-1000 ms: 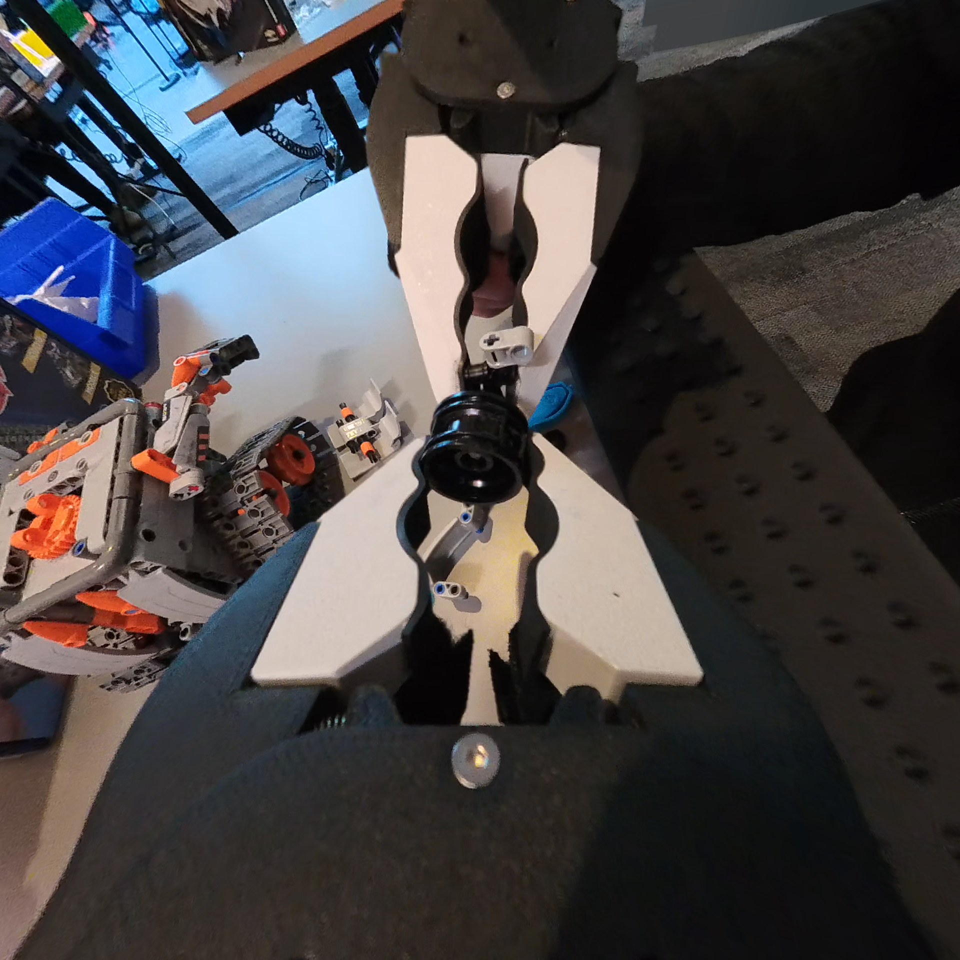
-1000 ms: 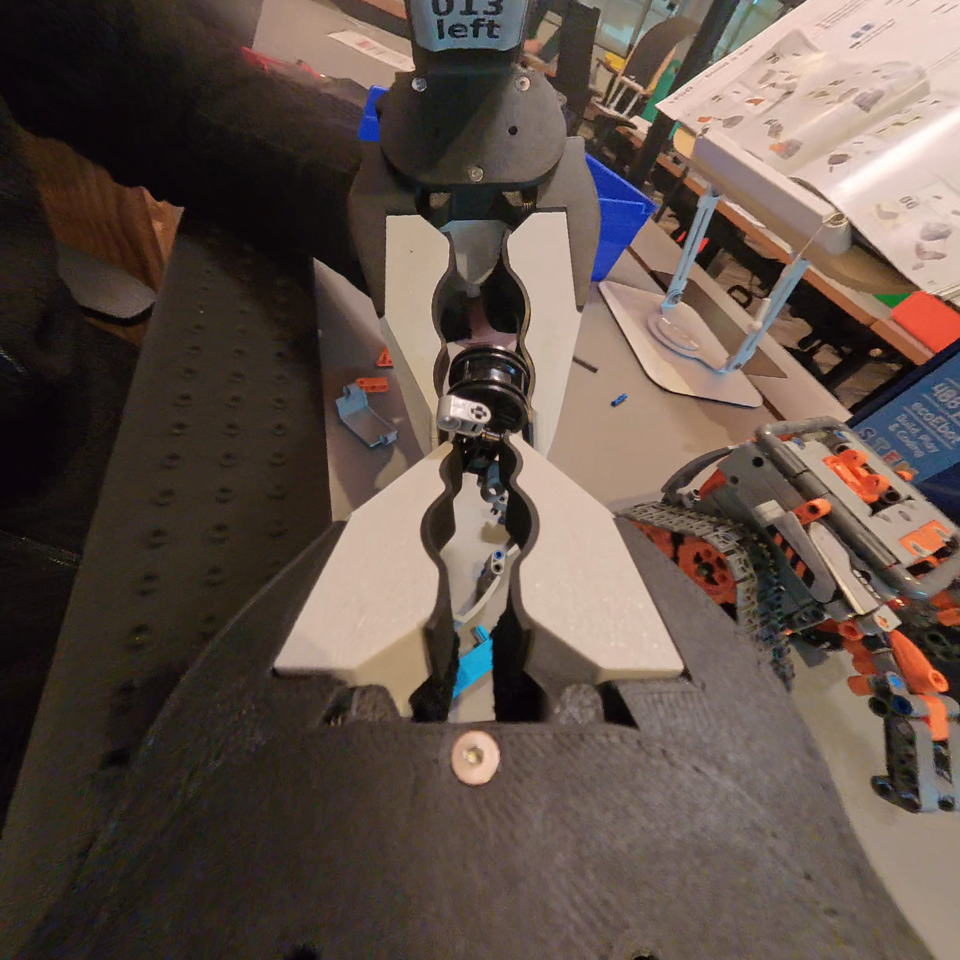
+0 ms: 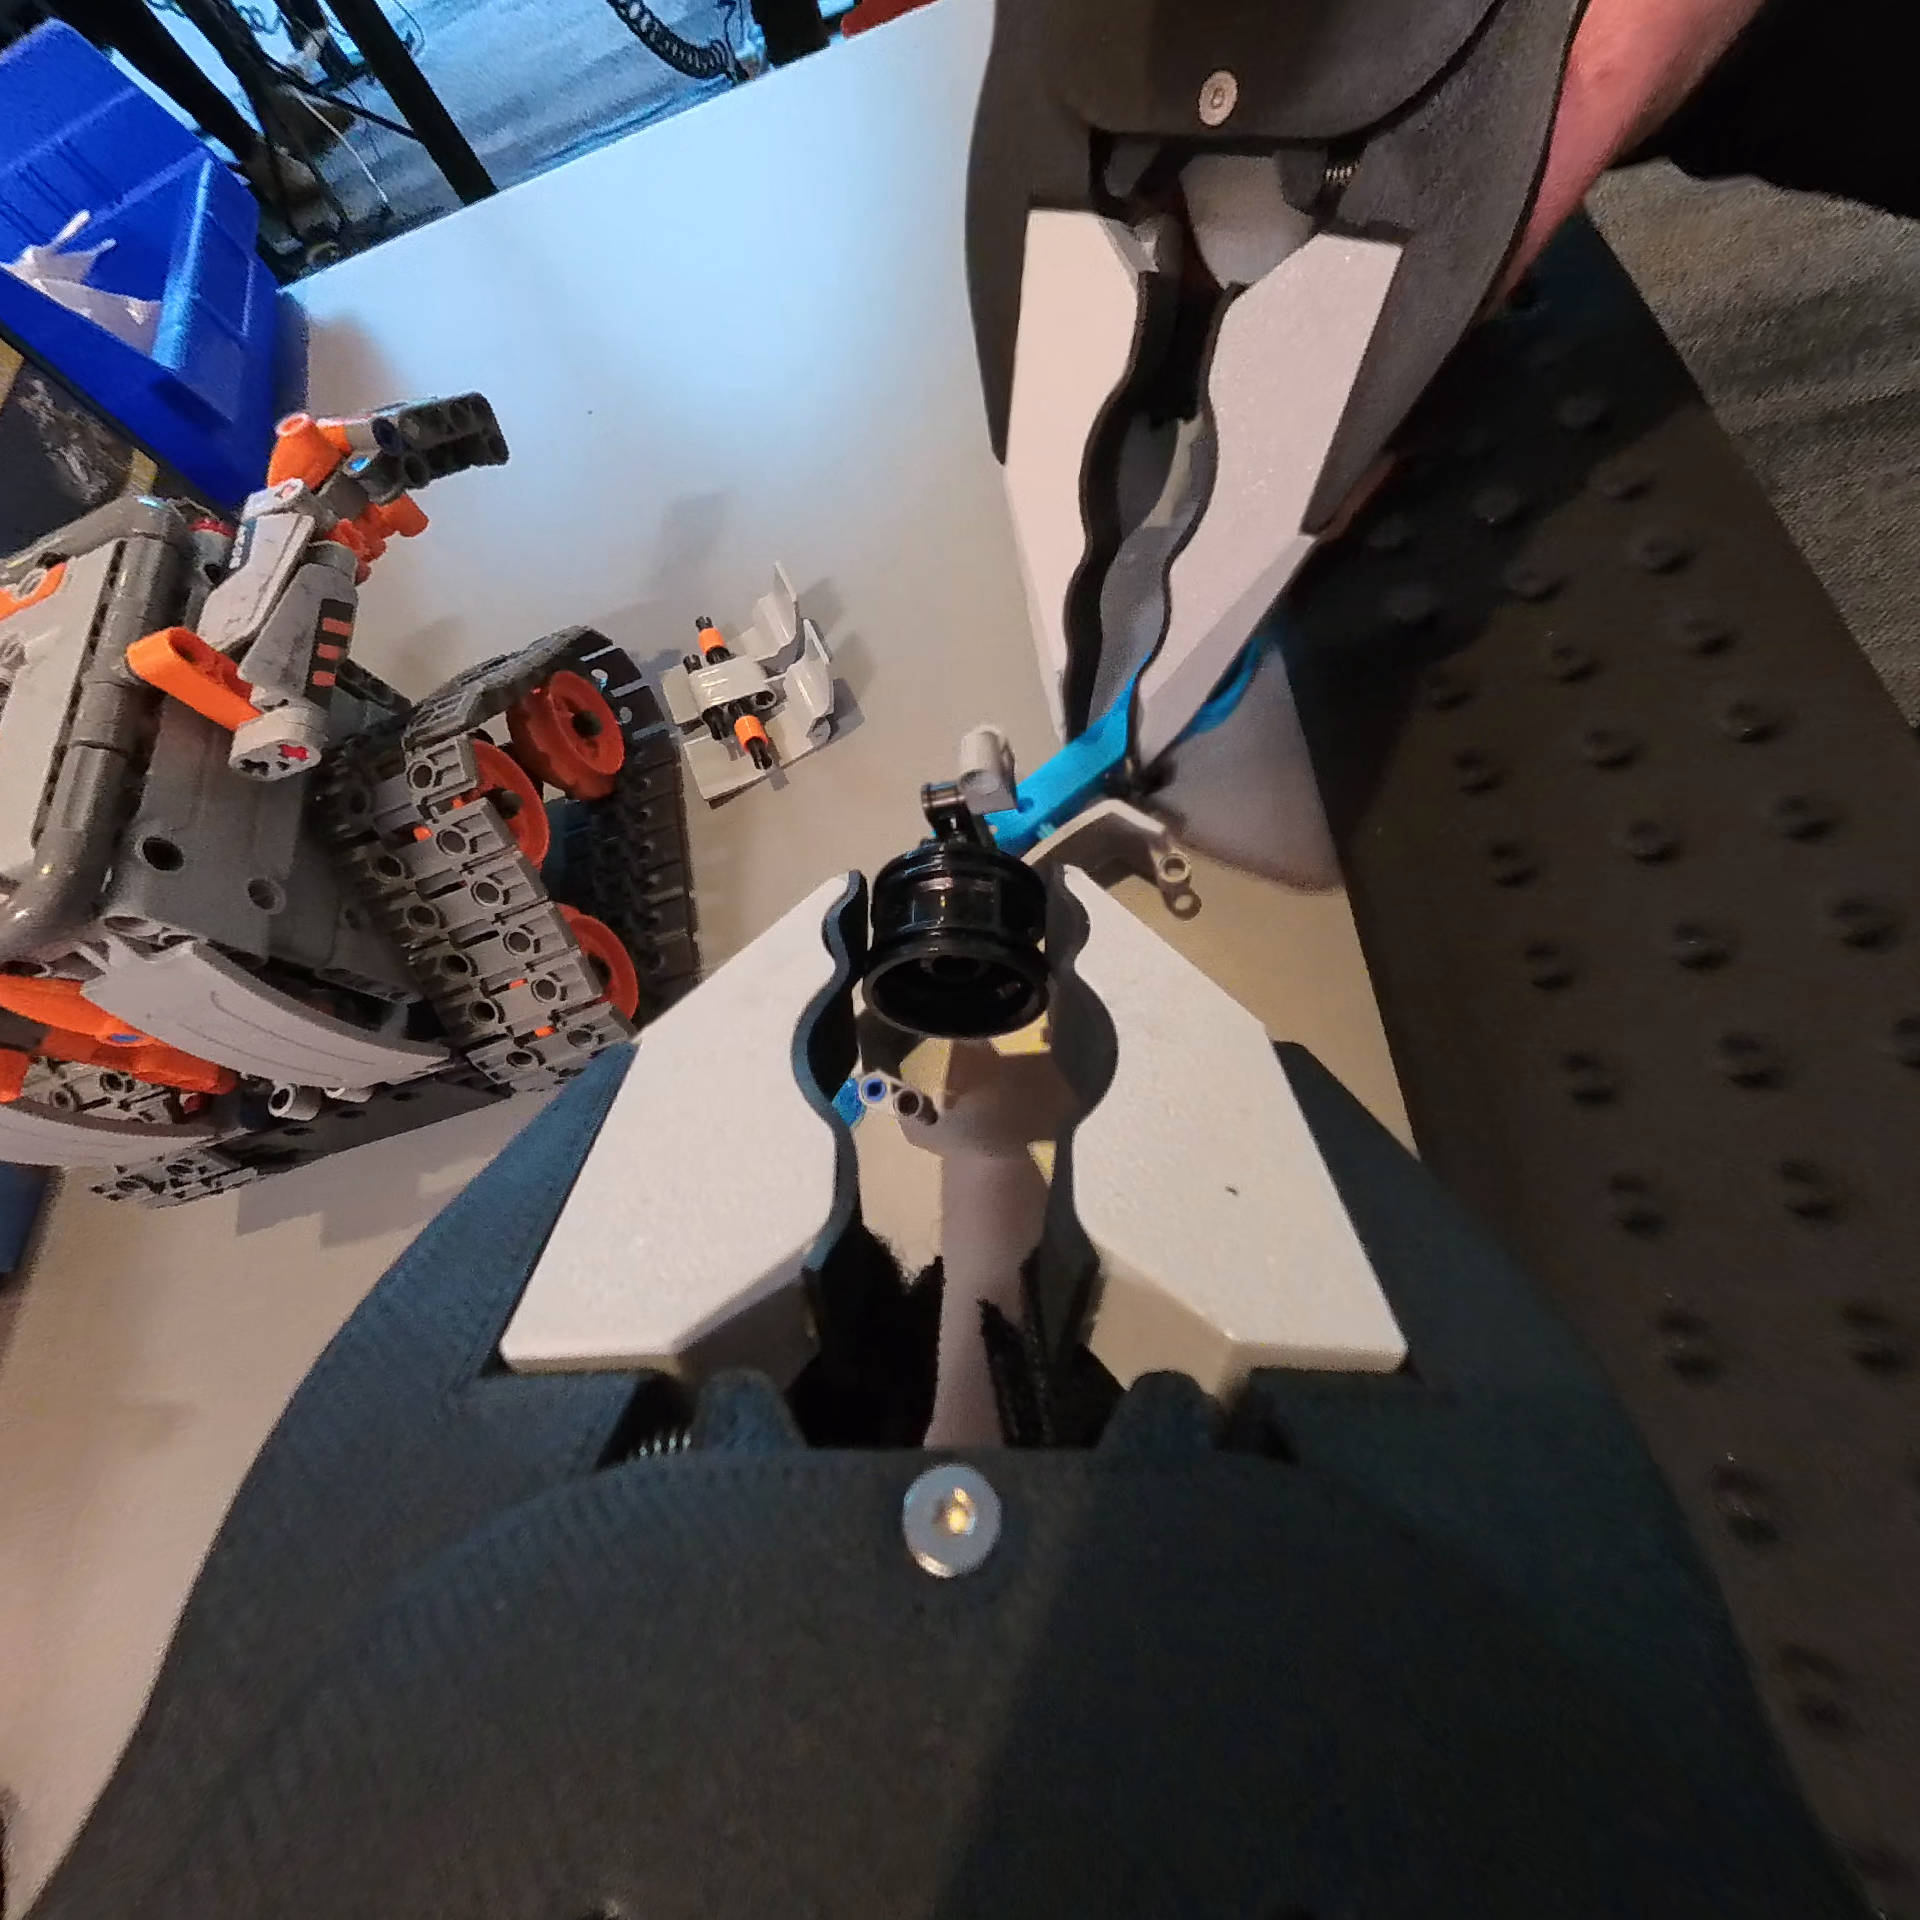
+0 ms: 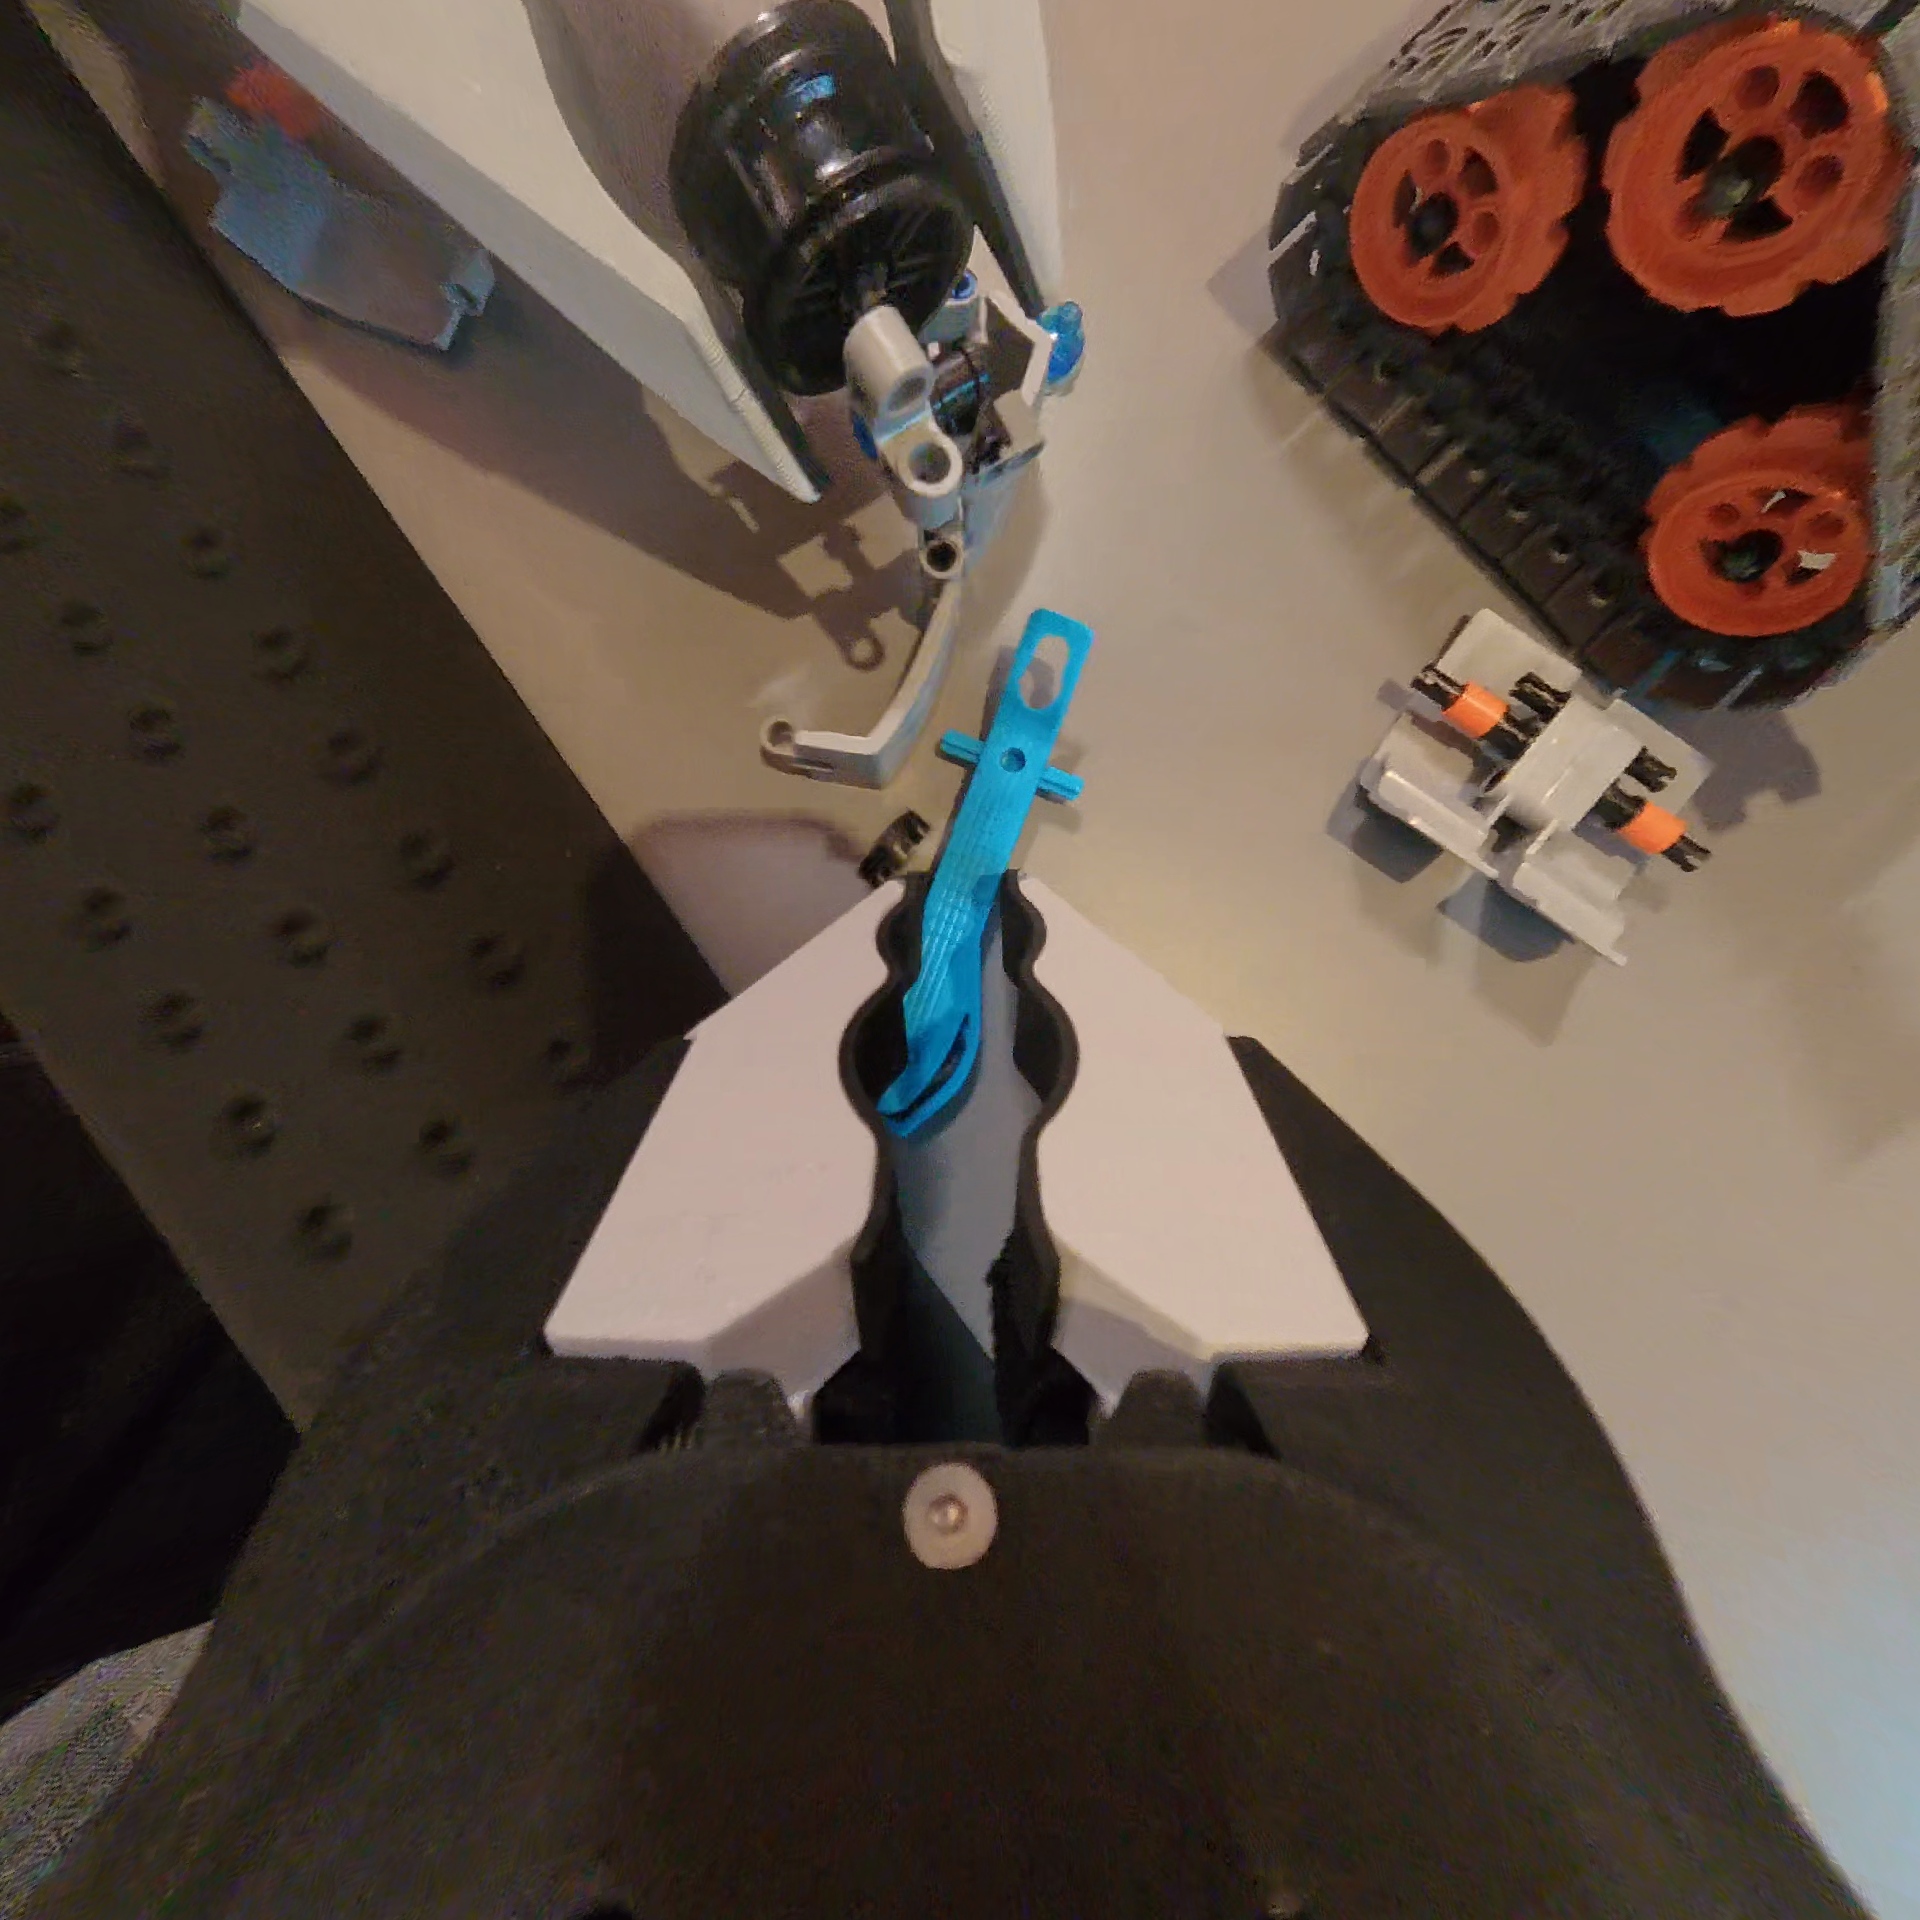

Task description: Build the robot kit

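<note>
Left wrist view shows the left gripper [image 3: 956, 904] with its fingers clamped on a glossy black plastic wheel hub [image 3: 954, 956], held above the white desk [image 3: 727, 364]. A small grey connector on a black pin [image 3: 982, 779] sticks out of the hub's far face. A second ago the right gripper met this hub tip to tip, seemingly pinching that connector; now it has let go and swung aside. In the right wrist view, the right gripper [image 4: 961, 894] has its fingers closed on the ribbed handle of a thin bright blue plastic tool [image 4: 1003, 790], whose slotted end points toward the hub but stops short of it. Below the two lies a curved grey part [image 4: 904, 707], probably resting on the desk, though the angle is poor. Just beside it sits a small grey panel assembly with orange-and-black pins [image 4: 1527, 800], and beyond that a grey, tracked model with orange wheels [image 4: 1714, 260]. A blue storage bin [image 3: 114, 239] stands at the desk's far corner, and a dark dimpled mat [image 3: 1610, 935] runs along the near edge.
</note>
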